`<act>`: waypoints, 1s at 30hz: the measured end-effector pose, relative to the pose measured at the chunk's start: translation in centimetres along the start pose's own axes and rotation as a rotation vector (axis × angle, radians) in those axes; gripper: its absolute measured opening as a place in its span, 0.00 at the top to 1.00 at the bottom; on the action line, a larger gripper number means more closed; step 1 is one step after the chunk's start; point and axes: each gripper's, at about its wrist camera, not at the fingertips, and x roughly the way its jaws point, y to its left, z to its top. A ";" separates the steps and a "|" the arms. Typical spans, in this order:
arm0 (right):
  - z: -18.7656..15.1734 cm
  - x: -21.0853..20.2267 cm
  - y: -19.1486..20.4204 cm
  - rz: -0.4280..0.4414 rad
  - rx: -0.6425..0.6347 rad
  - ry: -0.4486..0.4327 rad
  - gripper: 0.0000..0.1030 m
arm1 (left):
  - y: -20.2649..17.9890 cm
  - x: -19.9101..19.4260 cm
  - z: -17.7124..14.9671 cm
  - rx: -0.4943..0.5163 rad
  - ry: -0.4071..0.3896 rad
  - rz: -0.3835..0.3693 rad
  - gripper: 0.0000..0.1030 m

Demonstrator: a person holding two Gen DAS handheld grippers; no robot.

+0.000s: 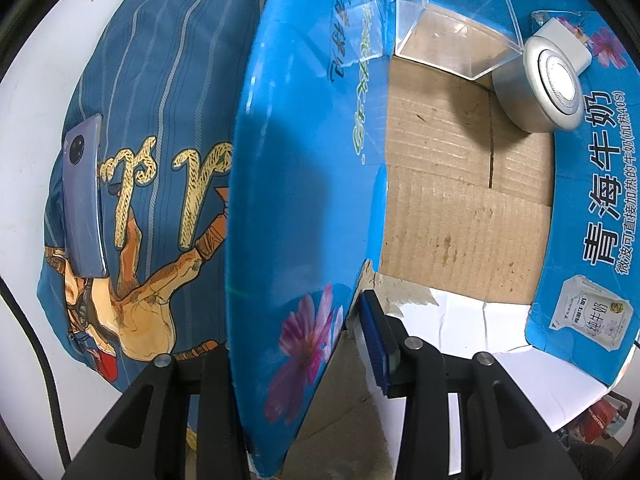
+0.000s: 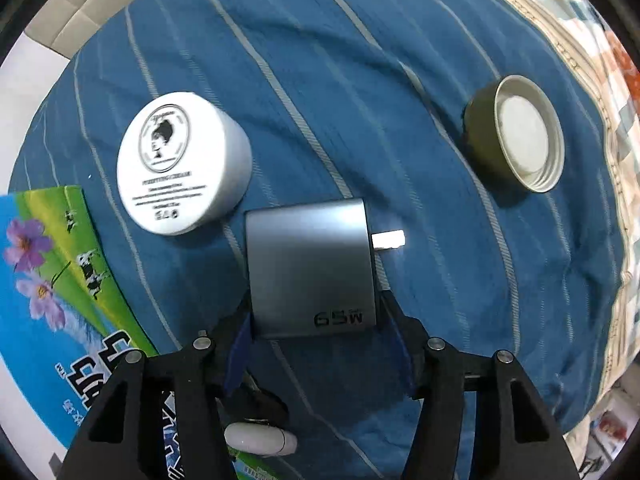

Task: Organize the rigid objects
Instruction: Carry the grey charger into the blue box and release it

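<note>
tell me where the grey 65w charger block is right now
In the right wrist view, the grey charger block lies on the blue striped cloth, between the right gripper's fingers, beside the white round jar.

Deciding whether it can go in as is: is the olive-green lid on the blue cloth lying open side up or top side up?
Open side up. The olive-green lid shows its pale inner face and threaded rim to the right wrist camera.

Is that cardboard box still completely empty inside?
No. In the left wrist view the cardboard box already holds a clear plastic container and a round silver gadget at its far end.
</note>
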 end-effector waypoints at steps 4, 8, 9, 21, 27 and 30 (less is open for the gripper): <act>0.4 0.1 1.1 -0.053 -0.083 -0.025 0.41 | 0.1 0.0 0.0 -0.001 0.001 -0.001 0.65; -0.1 0.7 3.4 -0.102 -0.145 -0.039 0.45 | 0.2 0.1 0.0 0.001 -0.001 -0.001 0.65; -0.1 0.7 3.9 -0.111 -0.157 -0.045 0.45 | 0.1 0.1 0.0 0.002 -0.001 0.000 0.65; -3.5 -2.2 4.4 -0.124 -0.220 -0.117 0.45 | 0.2 0.3 0.1 0.007 -0.002 0.002 0.65; -6.4 -7.3 5.3 -0.068 -0.249 -0.164 0.45 | 0.3 0.4 0.0 0.002 -0.005 0.002 0.65; -8.9 -10.5 6.9 -0.014 -0.294 -0.182 0.45 | 0.2 0.3 -0.1 0.001 -0.007 0.003 0.65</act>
